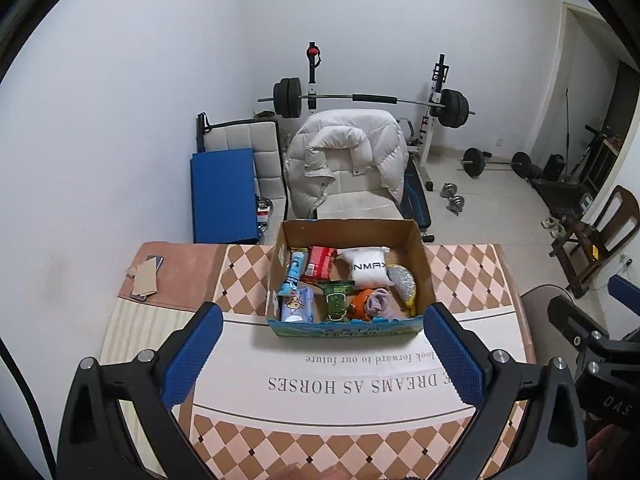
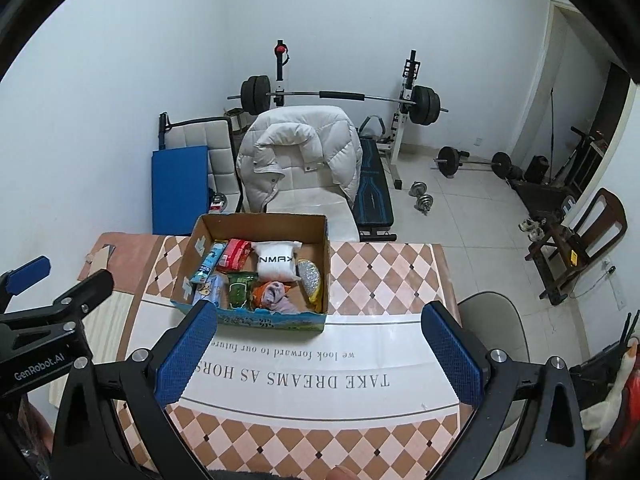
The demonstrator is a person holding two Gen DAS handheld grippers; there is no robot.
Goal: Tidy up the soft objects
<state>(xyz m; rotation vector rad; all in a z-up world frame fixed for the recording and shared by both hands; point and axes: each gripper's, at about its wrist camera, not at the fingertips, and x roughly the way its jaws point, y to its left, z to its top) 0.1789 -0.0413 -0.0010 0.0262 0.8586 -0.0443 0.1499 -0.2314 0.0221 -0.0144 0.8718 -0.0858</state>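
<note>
An open cardboard box (image 1: 422,264) (image 2: 260,222) stands on the table and holds several soft items: a white pillow pack (image 1: 369,272) (image 2: 276,265), a red pack (image 1: 320,262), a blue tube (image 1: 294,272), a green pouch (image 1: 336,298), an orange and pink plush toy (image 1: 370,304) (image 2: 272,294) and a silver and yellow sponge (image 1: 402,280). My left gripper (image 1: 324,320) is open and empty, just short of the box. My right gripper (image 2: 320,320) is open and empty, in front of the box's right half.
The table (image 2: 380,280) has a checkered cloth with printed text. A phone and cardboard piece (image 1: 146,278) lie at its far left. Behind stand a chair with a white jacket (image 1: 344,156), a barbell rack (image 1: 360,98), a blue mat (image 1: 224,194) and a wooden chair (image 1: 592,240) at right.
</note>
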